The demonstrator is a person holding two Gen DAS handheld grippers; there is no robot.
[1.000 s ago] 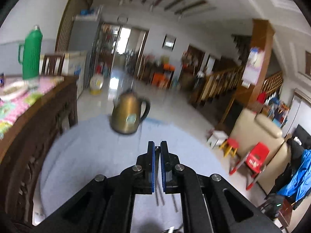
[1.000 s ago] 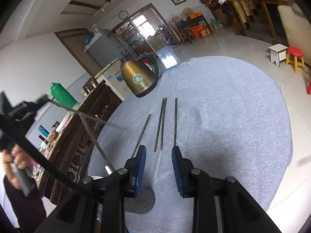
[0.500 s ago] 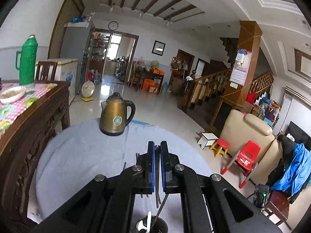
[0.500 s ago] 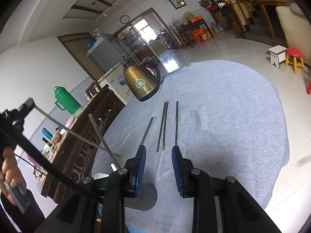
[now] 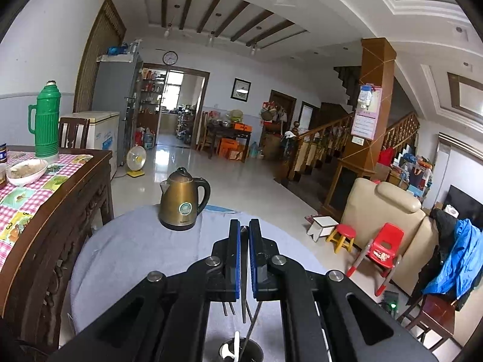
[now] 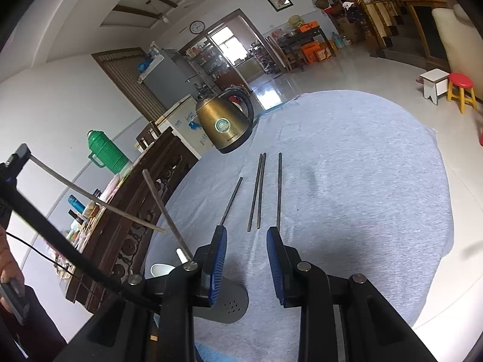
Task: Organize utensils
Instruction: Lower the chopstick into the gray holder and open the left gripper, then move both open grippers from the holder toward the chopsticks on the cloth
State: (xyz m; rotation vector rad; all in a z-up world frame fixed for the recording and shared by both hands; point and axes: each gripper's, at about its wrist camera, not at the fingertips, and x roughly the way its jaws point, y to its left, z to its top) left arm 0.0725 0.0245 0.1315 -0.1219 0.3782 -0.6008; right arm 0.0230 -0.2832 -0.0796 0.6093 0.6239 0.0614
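Note:
My left gripper [image 5: 244, 232] is shut on a thin metal chopstick [image 5: 244, 307] and holds it up above the dark utensil holder [image 5: 241, 351]. From the right wrist view, the left gripper [image 6: 22, 150] is at the far left, with its chopstick [image 6: 96, 202] slanting down towards the holder [image 6: 225, 304]. Another chopstick [image 6: 166, 214] and a white spoon [image 6: 181, 255] stand in the holder. Several grey chopsticks [image 6: 259, 190] lie on the grey cloth. My right gripper [image 6: 246, 232] is open and empty just above their near ends.
A brass kettle [image 6: 225, 125] stands at the far side of the round table [image 6: 377, 181]. A dark wooden sideboard [image 5: 45, 226] with a green thermos [image 5: 45, 120] and a bowl is at the left. The table edge falls away on the right.
My left gripper has tilted upwards with the chopstick, and the holder has come into view below it. The right gripper has hardly moved and stays open.

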